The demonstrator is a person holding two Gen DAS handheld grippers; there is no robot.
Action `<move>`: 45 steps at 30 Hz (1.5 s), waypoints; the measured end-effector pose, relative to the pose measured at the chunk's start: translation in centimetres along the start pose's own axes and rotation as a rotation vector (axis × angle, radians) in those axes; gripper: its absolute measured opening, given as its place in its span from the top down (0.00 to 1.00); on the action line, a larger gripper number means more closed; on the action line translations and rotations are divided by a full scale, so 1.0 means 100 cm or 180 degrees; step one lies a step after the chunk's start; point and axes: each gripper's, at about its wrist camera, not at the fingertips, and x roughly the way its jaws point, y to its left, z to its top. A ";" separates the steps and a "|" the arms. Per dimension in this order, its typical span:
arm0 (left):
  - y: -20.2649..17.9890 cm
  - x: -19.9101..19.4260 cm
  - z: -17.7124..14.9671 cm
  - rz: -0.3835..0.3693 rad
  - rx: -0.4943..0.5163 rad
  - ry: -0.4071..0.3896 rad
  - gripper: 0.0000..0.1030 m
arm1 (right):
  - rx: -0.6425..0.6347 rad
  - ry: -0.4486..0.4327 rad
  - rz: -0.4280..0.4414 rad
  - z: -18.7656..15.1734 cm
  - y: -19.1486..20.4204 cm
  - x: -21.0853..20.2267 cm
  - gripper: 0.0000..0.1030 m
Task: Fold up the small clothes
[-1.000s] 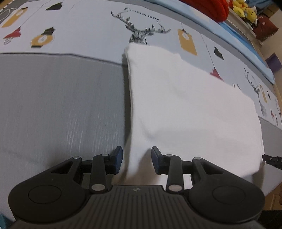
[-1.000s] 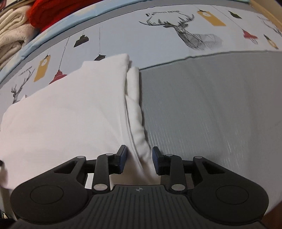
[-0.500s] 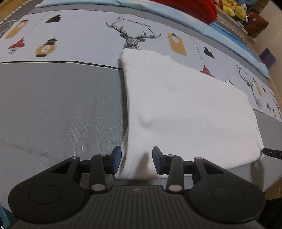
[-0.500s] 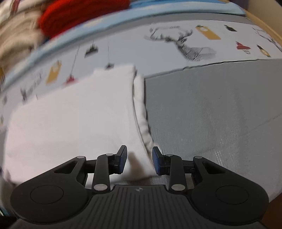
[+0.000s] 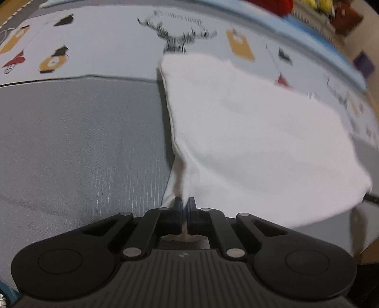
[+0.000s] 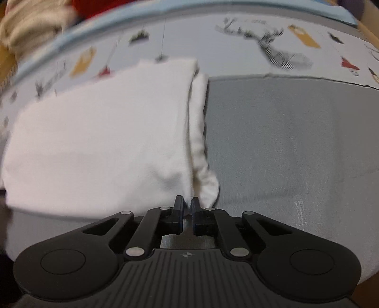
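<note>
A white folded garment (image 5: 248, 132) lies on the grey and printed bedcover, its near edge toward me. My left gripper (image 5: 184, 201) is shut on the garment's near left corner, and the cloth puckers up into the jaws. In the right wrist view the same white garment (image 6: 106, 137) fills the left half, with a narrow folded strip (image 6: 201, 132) along its right side. My right gripper (image 6: 187, 201) is shut on the near right corner, where the main panel meets that strip. Both grippers point steeply down at the bed.
The bedcover has a plain grey part (image 5: 78, 142) near me and a pale printed part with deer and lanterns (image 5: 180, 40) beyond. A red cloth (image 5: 272, 4) and soft toys lie at the far edge. Beige and red folded clothes (image 6: 35, 21) sit at the far left.
Both grippers have gone from open around the garment's near corners to shut on them. The cloth now bunches up at each pair of jaws.
</note>
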 end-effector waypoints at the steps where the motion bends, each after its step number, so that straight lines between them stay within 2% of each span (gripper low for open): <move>1: 0.002 0.002 -0.001 0.0029 -0.0001 0.0042 0.97 | 0.0108 -0.0056 0.0051 0.001 -0.006 -0.005 0.95; 3: 0.001 0.012 -0.005 0.0142 0.0078 0.0255 0.97 | 0.0228 -0.0007 0.0025 0.001 -0.014 -0.004 0.95; 4: -0.002 0.015 -0.005 0.0142 0.0134 0.0300 0.97 | 0.0235 0.0115 -0.0055 -0.001 -0.016 0.002 0.95; 6: -0.002 0.011 -0.004 0.0126 0.0119 0.0241 0.96 | 0.0120 0.0287 -0.0149 -0.004 -0.011 0.011 0.95; 8: 0.005 0.007 -0.002 0.0063 -0.0043 0.0165 0.86 | 0.0019 0.0279 -0.0201 -0.005 -0.004 0.011 0.93; 10: 0.011 0.001 0.002 0.0068 -0.0165 0.0052 0.74 | 0.0055 0.0189 -0.0241 -0.003 -0.003 0.006 0.89; 12: 0.014 -0.003 0.005 0.0076 -0.0242 -0.0021 0.70 | 0.0127 0.0055 -0.0286 0.000 -0.005 -0.001 0.77; 13: 0.014 -0.003 0.005 0.0061 -0.0270 -0.0036 0.68 | 0.0147 -0.0041 -0.0343 0.001 -0.006 -0.005 0.75; 17: 0.006 -0.005 0.013 0.0028 -0.0301 -0.0087 0.59 | 0.0229 -0.0310 -0.0447 0.006 -0.012 -0.016 0.73; 19: 0.001 -0.004 0.015 0.0011 -0.0309 -0.0106 0.58 | 0.0293 -0.0398 -0.0502 0.009 -0.017 -0.018 0.68; 26: -0.011 0.003 0.025 0.0022 -0.0399 -0.0186 0.50 | 0.0510 -0.0546 -0.0639 0.013 -0.026 -0.023 0.62; 27: -0.012 0.004 0.026 0.0034 -0.0423 -0.0194 0.48 | 0.0528 -0.0568 -0.0645 0.013 -0.027 -0.024 0.62; 29: -0.014 0.007 0.030 0.0055 -0.0478 -0.0204 0.38 | 0.0552 -0.0610 -0.0665 0.014 -0.027 -0.025 0.62; 32: -0.013 0.012 0.036 0.0106 -0.0586 -0.0196 0.30 | 0.0569 -0.0681 -0.0692 0.014 -0.027 -0.028 0.62; 37: -0.008 0.027 0.043 0.0291 -0.0700 -0.0019 0.28 | 0.0583 -0.0700 -0.0689 0.015 -0.025 -0.028 0.60; 45: -0.005 0.053 0.051 0.0195 -0.0795 0.0168 0.26 | 0.0557 -0.0697 -0.0741 0.017 -0.021 -0.025 0.60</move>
